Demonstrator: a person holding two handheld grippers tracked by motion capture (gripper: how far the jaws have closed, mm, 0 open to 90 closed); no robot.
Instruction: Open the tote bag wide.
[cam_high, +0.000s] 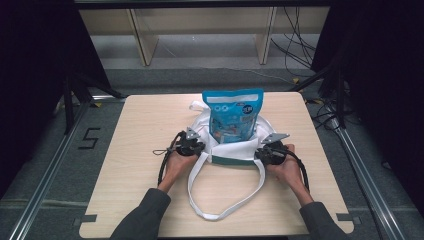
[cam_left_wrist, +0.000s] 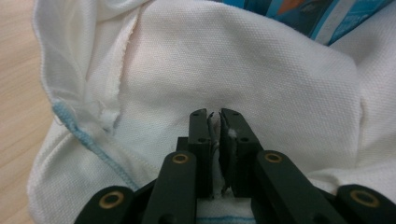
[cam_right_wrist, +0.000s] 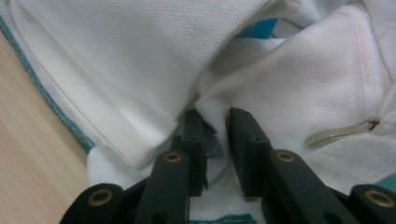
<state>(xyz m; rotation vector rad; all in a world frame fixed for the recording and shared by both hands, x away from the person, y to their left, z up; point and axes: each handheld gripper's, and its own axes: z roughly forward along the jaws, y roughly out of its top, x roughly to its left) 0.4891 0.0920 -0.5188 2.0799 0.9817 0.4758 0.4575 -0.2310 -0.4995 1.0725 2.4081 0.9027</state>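
one white tote bag, mid-bench, blue snack pouch standing upright in its mouth. my left fingers pinch the bag's cloth; my right fingers stand slightly apart around a fold. pouch seems loaded; handles and closing seemingly remain.

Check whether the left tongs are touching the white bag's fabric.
Touching. In the left gripper view the left tongs stand nearly closed, with a pinched fold of the white bag caught between the two black pads.
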